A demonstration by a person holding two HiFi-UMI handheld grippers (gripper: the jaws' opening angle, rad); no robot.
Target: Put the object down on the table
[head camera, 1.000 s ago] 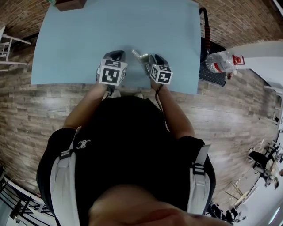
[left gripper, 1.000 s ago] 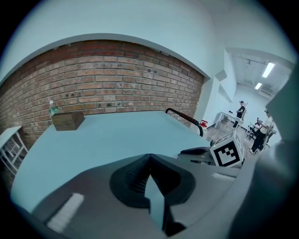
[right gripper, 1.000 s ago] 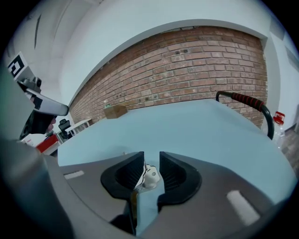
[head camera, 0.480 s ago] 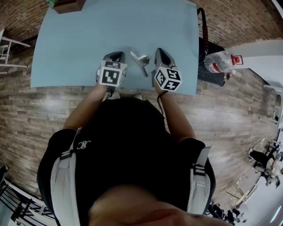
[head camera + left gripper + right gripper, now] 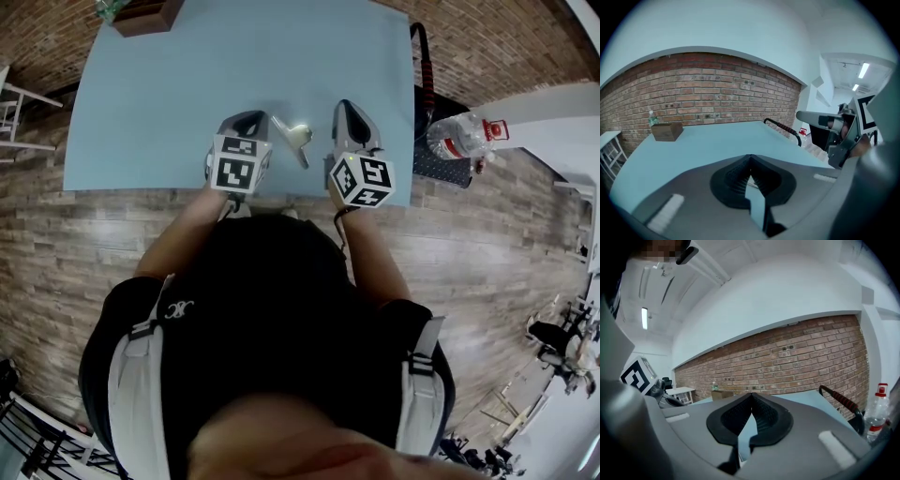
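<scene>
Silver metal piece: lies flat on the light blue table, between the two grippers and touched by neither.
Left gripper: jaws pressed together with nothing between them, just left of the piece.
Right gripper: jaws together, empty, just right of the piece.
Far left corner: wooden box.
Past the table's right edge: plastic water bottle.

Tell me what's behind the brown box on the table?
A small bottle pokes up behind the left end of the brown box, and the brick wall stands farther back. The box covers the bottle's bottom part.
</scene>
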